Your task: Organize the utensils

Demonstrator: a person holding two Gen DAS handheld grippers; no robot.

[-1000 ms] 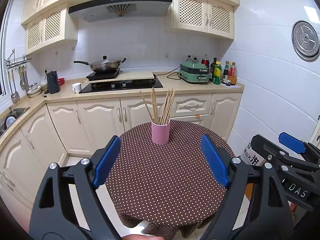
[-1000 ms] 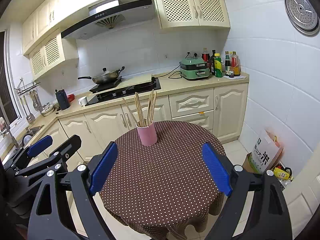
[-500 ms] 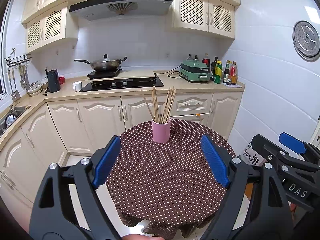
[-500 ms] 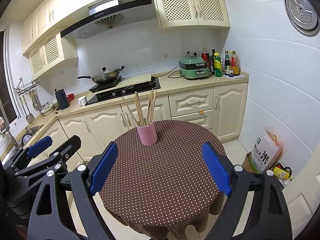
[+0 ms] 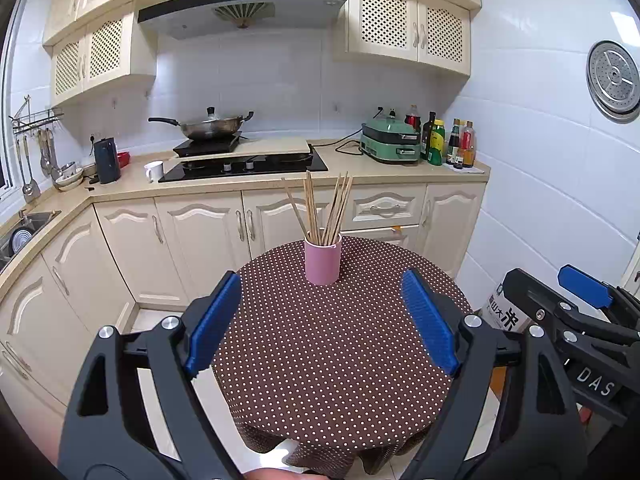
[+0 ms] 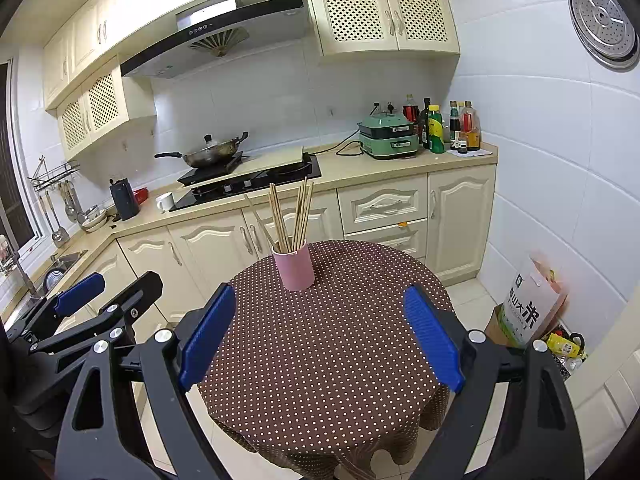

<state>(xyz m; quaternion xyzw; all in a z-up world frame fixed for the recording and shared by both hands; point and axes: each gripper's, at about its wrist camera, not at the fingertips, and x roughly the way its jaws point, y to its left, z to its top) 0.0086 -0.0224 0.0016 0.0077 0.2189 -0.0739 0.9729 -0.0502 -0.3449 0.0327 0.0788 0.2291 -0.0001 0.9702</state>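
A pink cup (image 5: 322,261) (image 6: 295,266) stands upright at the far side of a round table (image 5: 332,344) (image 6: 320,344) with a brown dotted cloth. Several wooden chopsticks (image 5: 324,210) (image 6: 292,216) stick up out of it, fanned apart. My left gripper (image 5: 322,316) hangs open above the near half of the table, well short of the cup, nothing between its blue pads. My right gripper (image 6: 320,326) is open too, also over the near half, and holds nothing. Each gripper shows at the edge of the other's view.
Cream cabinets and a counter (image 5: 360,176) run behind the table, with a hob (image 5: 244,164), a wok (image 5: 208,128), a green cooker (image 5: 390,142) and bottles (image 5: 448,142). A sink (image 5: 24,232) lies at the left. A rice bag (image 6: 528,308) stands on the floor at the right.
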